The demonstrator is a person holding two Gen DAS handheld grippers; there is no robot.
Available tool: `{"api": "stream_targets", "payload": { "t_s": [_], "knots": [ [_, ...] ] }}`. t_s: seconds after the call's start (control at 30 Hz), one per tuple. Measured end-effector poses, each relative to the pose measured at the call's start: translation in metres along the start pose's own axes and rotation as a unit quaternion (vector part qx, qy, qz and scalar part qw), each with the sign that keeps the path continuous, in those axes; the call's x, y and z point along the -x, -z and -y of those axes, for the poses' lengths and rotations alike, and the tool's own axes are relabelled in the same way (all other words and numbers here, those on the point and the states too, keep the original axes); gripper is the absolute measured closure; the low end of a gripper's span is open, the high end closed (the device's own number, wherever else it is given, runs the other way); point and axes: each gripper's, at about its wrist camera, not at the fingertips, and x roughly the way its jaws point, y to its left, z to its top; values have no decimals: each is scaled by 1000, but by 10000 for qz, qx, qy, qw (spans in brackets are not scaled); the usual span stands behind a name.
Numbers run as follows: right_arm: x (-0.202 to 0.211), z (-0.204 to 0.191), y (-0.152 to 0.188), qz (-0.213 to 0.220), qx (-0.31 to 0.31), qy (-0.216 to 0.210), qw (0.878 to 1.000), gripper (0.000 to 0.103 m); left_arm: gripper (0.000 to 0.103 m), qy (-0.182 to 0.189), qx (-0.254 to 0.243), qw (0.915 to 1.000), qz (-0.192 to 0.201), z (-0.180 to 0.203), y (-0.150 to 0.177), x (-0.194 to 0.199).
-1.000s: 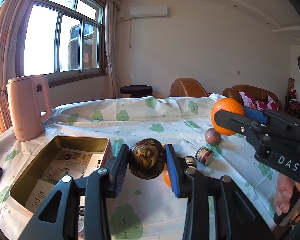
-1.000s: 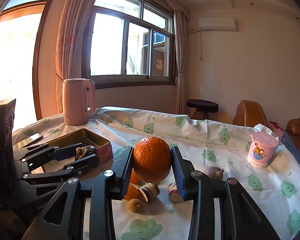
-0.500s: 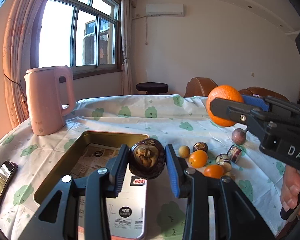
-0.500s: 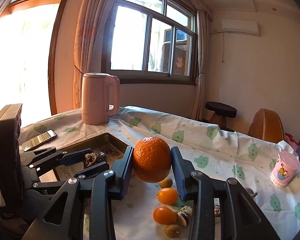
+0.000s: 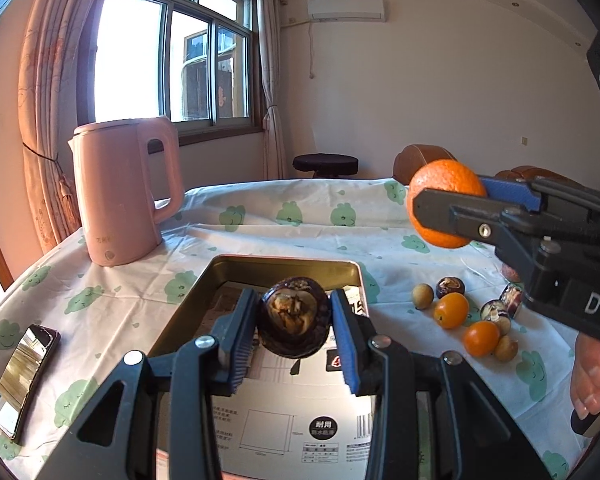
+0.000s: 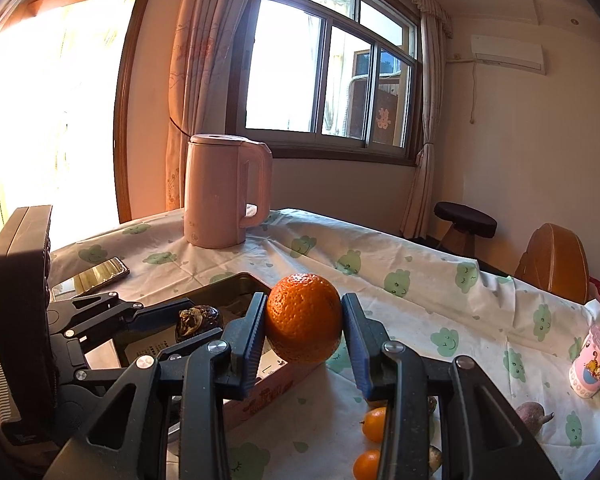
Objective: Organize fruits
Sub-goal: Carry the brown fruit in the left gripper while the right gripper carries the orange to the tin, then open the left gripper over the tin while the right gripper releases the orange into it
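Observation:
My left gripper (image 5: 294, 322) is shut on a dark purple mangosteen (image 5: 293, 322) and holds it above the open metal tin (image 5: 288, 266), which is lined with printed paper. In the right wrist view that same gripper (image 6: 198, 322) and its mangosteen (image 6: 198, 320) hang over the tin (image 6: 236, 286) at left. My right gripper (image 6: 304, 330) is shut on a large orange (image 6: 304, 328) above the tin's near right corner. The orange (image 5: 444, 200) and right gripper (image 5: 446, 204) show at the right of the left wrist view. Several small fruits (image 5: 464, 320) lie on the cloth right of the tin.
A pink kettle (image 5: 120, 192) stands at the back left of the table. A phone (image 5: 22, 372) lies near the left edge. A pink cup (image 6: 594, 362) stands at the far right. A dark reddish fruit (image 6: 532, 414) lies near it. A stool and chairs are beyond the table.
Both grippers have swung left with their fruits, from over the loose fruits to over the tin. The kettle and tin now sit nearer the middle of both views.

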Motion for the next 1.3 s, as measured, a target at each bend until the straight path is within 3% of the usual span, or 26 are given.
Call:
{"api": "stream_targets", "payload": {
  "t_s": [0.53,1.3],
  "knots": [
    [-44,-17,-1,-309,13,-227,9993,63,64,-258,30,9991,-344,-32,-2,-19],
    [-88,-19,14,-830,-317,-516,9947,63,64,-306,115,9960,-826,-42,1,-41]
  ]
}}
